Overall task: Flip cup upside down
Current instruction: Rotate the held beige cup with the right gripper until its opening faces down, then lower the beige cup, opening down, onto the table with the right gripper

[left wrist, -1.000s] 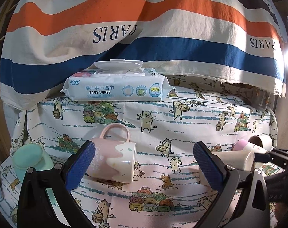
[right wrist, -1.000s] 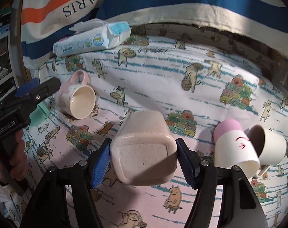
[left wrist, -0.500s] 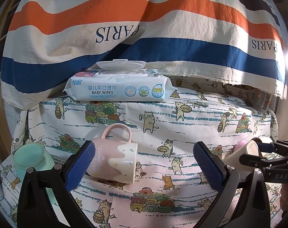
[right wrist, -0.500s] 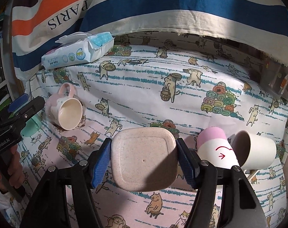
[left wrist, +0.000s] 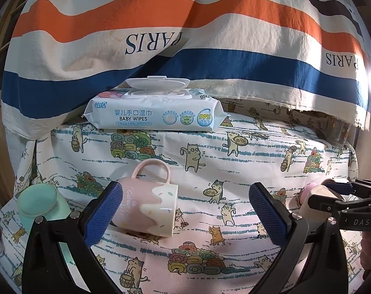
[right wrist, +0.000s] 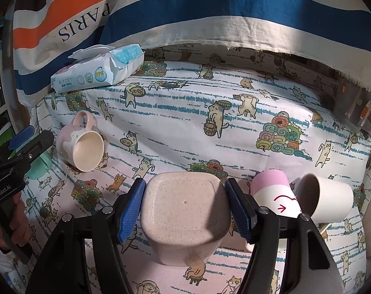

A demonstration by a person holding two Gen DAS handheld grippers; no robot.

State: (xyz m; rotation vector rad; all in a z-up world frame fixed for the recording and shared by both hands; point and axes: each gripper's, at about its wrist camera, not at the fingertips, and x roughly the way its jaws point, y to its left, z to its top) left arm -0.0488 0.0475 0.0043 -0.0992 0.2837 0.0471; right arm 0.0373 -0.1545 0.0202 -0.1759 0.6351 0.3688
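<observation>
Cat-printed cloth (right wrist: 185, 103) covers the worktop, and a striped sheet (left wrist: 185, 49) hangs across the top of both frames, presumably as a backdrop; a pack of baby wipes (left wrist: 153, 112) sits at the back edge, out of the way. At the lower centre of the right wrist view, the right gripper (right wrist: 185, 210) pinches a speckled beige cup (right wrist: 185, 218) by two opposite flat sides, base toward the camera and mouth toward the cloth, a hold that looks meant for setting it down inverted; whether the rim touches the cloth I cannot tell. Just beside it at lower right lie a pink-and-white cup (right wrist: 273, 193) and a cream cup (right wrist: 325, 201) on their sides. The left gripper (left wrist: 185, 210) is spread wide with nothing between its pads, level with a pink mug (left wrist: 148, 208) tipped on its side at centre left, probably the next to grasp; a mint cup (left wrist: 38, 203) stands inverted at far left.
</observation>
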